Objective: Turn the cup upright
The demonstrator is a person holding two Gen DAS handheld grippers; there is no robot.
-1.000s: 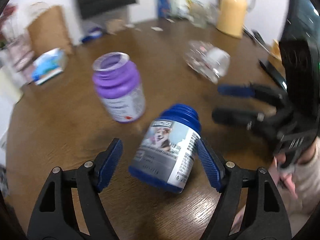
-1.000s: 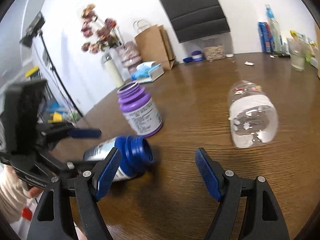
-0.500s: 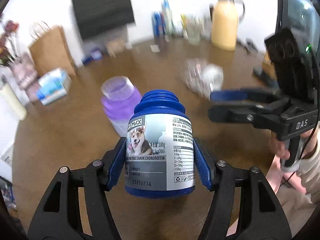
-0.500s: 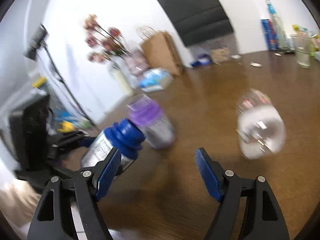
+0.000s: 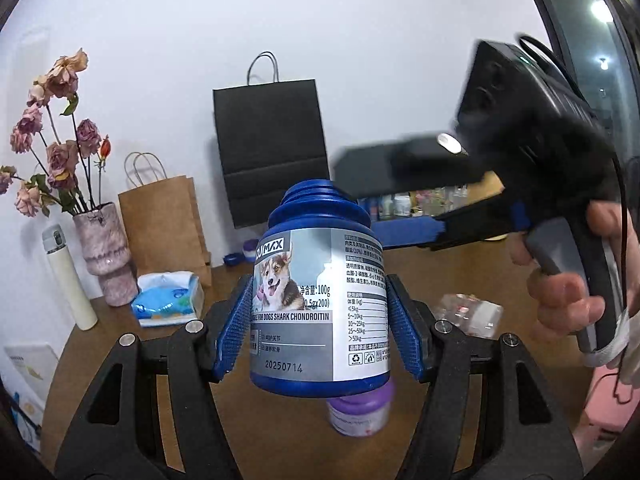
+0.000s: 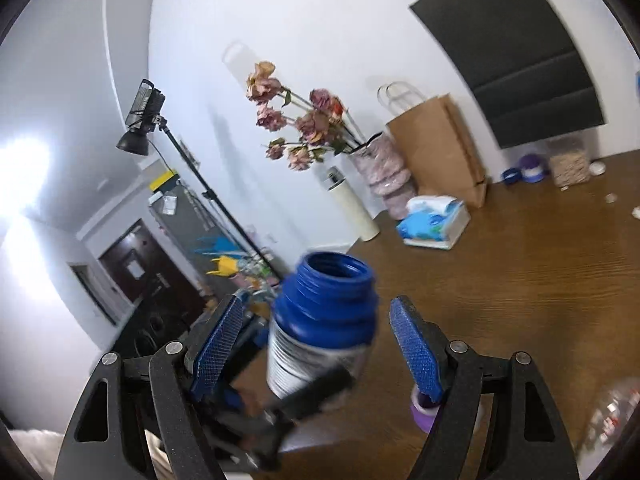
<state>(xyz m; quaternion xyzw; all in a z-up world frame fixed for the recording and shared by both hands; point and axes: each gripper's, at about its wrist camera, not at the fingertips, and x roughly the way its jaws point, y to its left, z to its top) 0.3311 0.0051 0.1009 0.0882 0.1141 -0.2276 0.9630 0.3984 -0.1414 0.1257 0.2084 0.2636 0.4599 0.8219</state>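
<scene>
My left gripper [image 5: 320,332] is shut on the blue supplement bottle [image 5: 320,312], holding it upright and lifted above the wooden table [image 5: 120,344]. The bottle has no lid and carries a corgi label. In the right wrist view the same bottle [image 6: 324,320] sits between my right gripper's [image 6: 320,344] open blue pads without touching them. The right gripper [image 5: 404,196] shows in the left wrist view behind the bottle, open. A clear plastic cup [image 5: 472,314] lies on its side on the table, also at the right wrist view's lower right [image 6: 612,412].
A purple jar [image 5: 360,412] stands on the table under the lifted bottle. A tissue box [image 5: 168,298], a vase of dried roses [image 5: 104,256], a cream thermos [image 5: 68,276], and brown [image 5: 164,216] and black paper bags [image 5: 272,152] line the far edge.
The left gripper closed on the blue bottle, turned it upright and lifted it off the table. The right gripper moved up around the bottle's neck, still open.
</scene>
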